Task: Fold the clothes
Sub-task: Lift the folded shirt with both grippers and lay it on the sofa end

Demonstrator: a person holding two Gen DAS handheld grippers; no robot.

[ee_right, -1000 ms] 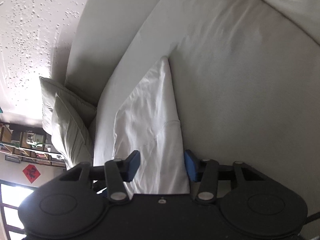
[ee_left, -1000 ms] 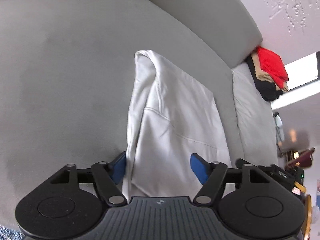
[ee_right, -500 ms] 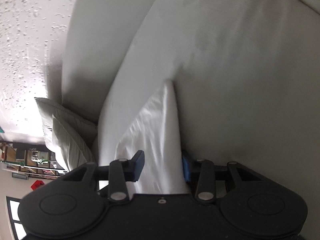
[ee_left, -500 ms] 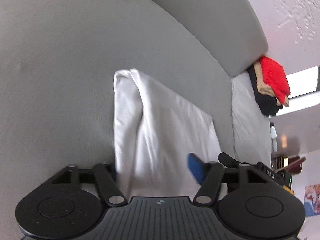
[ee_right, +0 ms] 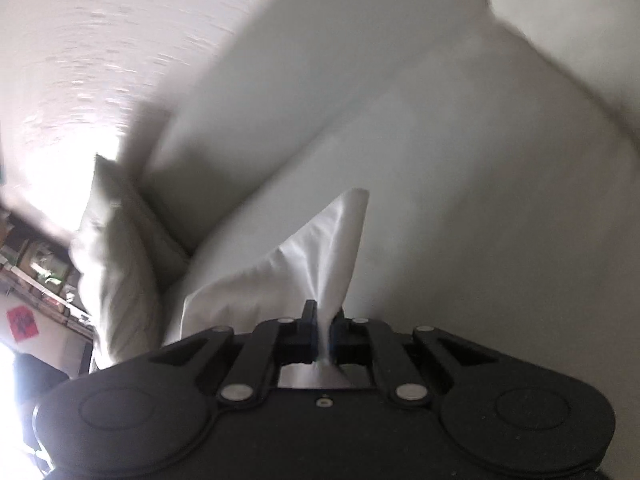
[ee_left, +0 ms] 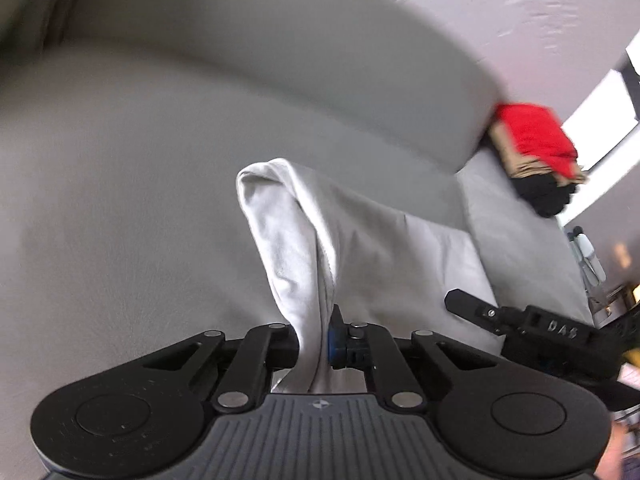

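Both grippers, left gripper [ee_left: 316,340], right gripper [ee_right: 323,332], just closed, pinching white garment [ee_left: 360,240], seemingly lifted

A grey sofa [ee_left: 132,208] carries everything, its seat broad and its curved backrest behind. On the seat lies a white garment [ee_left: 372,248], its far end resting on the cushion. Further along, against the backrest's end, sits a stack of folded clothes [ee_left: 536,160], red on top, then tan, then what looks like black. At the opposite end, pale pillows [ee_right: 116,256] lean in the corner.
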